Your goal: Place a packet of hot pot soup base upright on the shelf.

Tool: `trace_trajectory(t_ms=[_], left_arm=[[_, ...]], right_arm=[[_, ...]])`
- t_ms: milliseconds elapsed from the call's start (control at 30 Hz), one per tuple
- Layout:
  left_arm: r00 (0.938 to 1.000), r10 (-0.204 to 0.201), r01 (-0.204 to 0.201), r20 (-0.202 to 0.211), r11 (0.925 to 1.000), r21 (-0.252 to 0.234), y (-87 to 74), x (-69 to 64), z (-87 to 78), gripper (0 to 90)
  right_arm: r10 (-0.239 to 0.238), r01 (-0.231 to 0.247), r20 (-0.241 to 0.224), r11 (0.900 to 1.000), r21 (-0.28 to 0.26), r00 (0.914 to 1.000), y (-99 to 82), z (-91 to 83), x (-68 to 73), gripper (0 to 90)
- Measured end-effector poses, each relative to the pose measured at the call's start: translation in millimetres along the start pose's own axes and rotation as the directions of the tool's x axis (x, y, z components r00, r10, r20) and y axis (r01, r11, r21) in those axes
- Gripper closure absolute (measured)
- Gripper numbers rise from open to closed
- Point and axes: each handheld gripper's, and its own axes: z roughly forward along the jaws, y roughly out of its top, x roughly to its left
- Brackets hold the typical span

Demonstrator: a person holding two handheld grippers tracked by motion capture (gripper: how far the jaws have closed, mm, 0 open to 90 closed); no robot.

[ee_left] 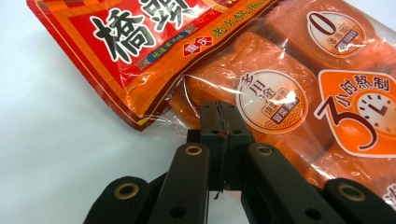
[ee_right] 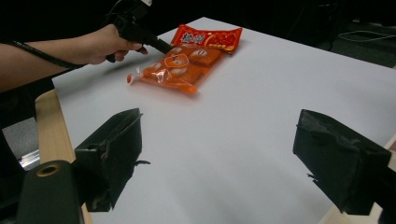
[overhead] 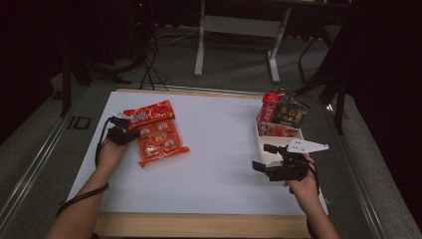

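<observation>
Two grippers in play: left gripper [ee_left: 219, 122], jaws clenched on the clear edge of the orange snack packet [overhead: 155, 132] at the table's far left, should lift slowly; right gripper [ee_right: 224, 163] waits agape near the right.

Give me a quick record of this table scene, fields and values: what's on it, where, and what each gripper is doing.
surface: white table
main item: orange snack pack, flat, left side
left gripper: jaws shut, tips at the pack's clear edge; whether film is pinched cannot be told
right gripper: jaws open, nothing between them, above bare table
tray: white, right side, by the right gripper
tray contents: red packets at the far end
</observation>
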Motion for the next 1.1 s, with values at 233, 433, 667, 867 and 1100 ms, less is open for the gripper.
trace_trajectory(t_ms=[233, 433, 667, 867, 1100], left_arm=[[0.9977, 0.049, -0.05, 0.048, 0.9987, 0.011, 10.8, -19.9, 8.8, 89.9], [0.994, 0.078, -0.079, 0.077, 0.9968, 0.014, 17.4, -36.0, 15.1, 89.9], [0.9876, 0.108, -0.11, 0.114, 0.9939, 0.009, 21.9, -54.7, 20.4, 89.8], [0.9803, 0.149, -0.151, 0.13, 0.9885, 0.005, 27.4, -64.6, 23.9, 89.8], [0.9875, 0.12, -0.119, 0.103, 0.9928, -0.018, 38.4, -58.7, 29.7, 89.7]], right_arm=[[0.001, -0.001, -0.004, 1.0, -0.001, 1.0, -0.2, -0.3, 0.0, 15.5], [-0.001, 0.001, -0.005, 1.0, 0.0, 1.0, -0.4, -0.5, 0.1, 15.4], [0.003, -0.003, -0.006, 1.0, -0.001, 1.0, -0.8, -0.7, -0.2, 15.5], [-0.001, 0.001, 0.002, 1.0, 0.0, 1.0, -0.7, -1.6, -1.2, 15.4], [0.004, -0.004, 0.003, 1.0, 0.002, 1.0, -1.7, -2.1, -2.3, 15.5]])
